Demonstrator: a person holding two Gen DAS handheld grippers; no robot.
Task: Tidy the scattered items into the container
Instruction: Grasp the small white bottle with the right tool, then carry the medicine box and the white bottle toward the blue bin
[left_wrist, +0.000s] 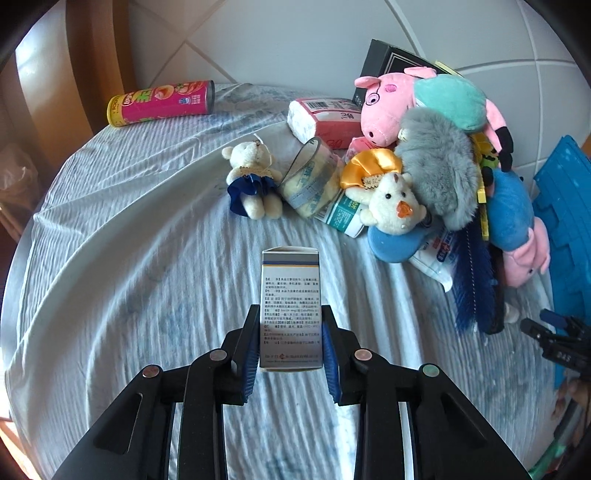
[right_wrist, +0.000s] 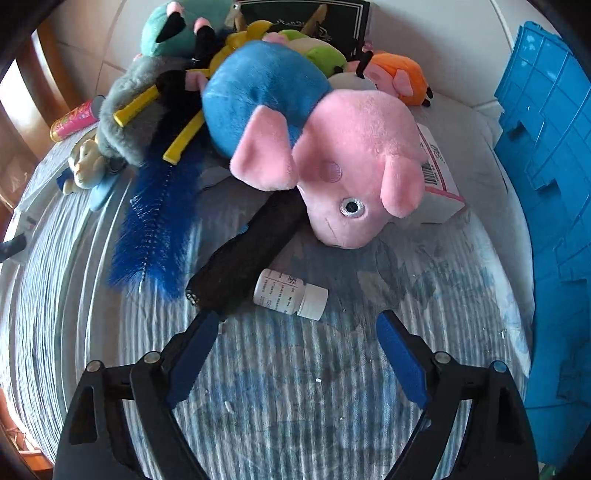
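Left gripper (left_wrist: 290, 338): your jaws pinch one medicine box (left_wrist: 290, 308), frame centre, long axis pointing away from you.
Right gripper (right_wrist: 297, 343): spread wide, holding nothing.
Bottle (right_wrist: 290, 293): one, just above your right fingertips, lying crosswise with cap to the right; your right hand is nearer.
Container (right_wrist: 546, 192): one blue crate, right edge of frame.
Pig plushes: two in the left view.
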